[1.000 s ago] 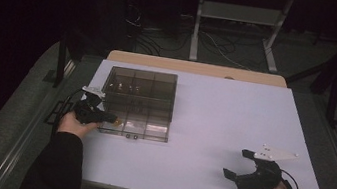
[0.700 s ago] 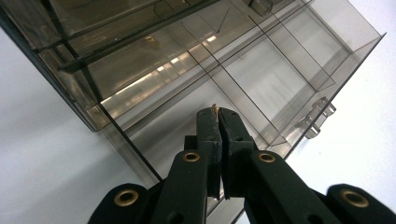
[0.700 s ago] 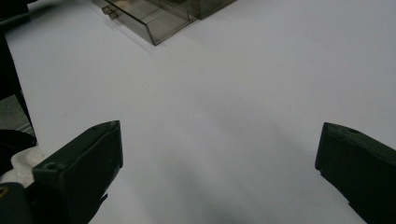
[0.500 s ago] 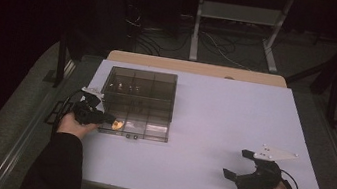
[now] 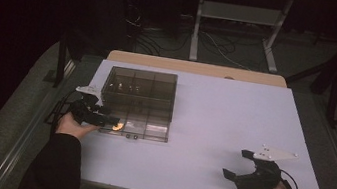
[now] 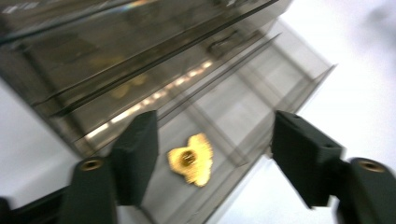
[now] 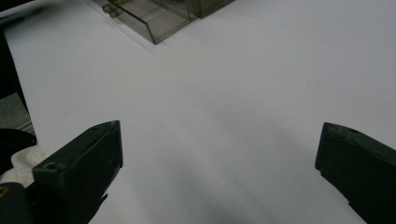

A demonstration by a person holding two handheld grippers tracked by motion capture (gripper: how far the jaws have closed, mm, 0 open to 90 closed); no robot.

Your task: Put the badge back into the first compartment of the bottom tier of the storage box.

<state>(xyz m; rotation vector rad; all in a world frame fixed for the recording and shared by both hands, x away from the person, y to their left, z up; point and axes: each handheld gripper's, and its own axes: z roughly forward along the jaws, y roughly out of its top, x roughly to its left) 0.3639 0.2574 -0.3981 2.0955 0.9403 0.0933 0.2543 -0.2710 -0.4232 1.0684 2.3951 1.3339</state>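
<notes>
Left tongs [image 6: 210,149] sit at the near left corner of the smoky plastic organizer box [image 5: 139,101], over a shallow drawer [image 6: 219,140] pulled out toward me. Their jaws have just been opening and now stand well apart. The small gold trinket [image 6: 191,159] lies between them on the drawer floor, touched by neither pad. I judge it freshly let go, and the drawer drawn out for exactly this drop. From the high view it shows as an orange-gold speck [image 5: 116,126] at the box's front edge.

Right tongs [image 5: 241,167] rest wide open and empty near the front right of the desk [image 5: 234,114], well apart from the box. I read that as parked, out of the way while my left hand [image 5: 71,124] works.

Box contents: a few small bright bits in the back compartments, too dim to name.

The desk is pale and matte, bare apart from the box. A wooden strip shows along its far edge. The room beyond is dark, with a metal stand [image 5: 234,28] and loose cables [image 5: 165,36] on the floor behind. Grey flooring [image 5: 16,117] runs along both sides.
</notes>
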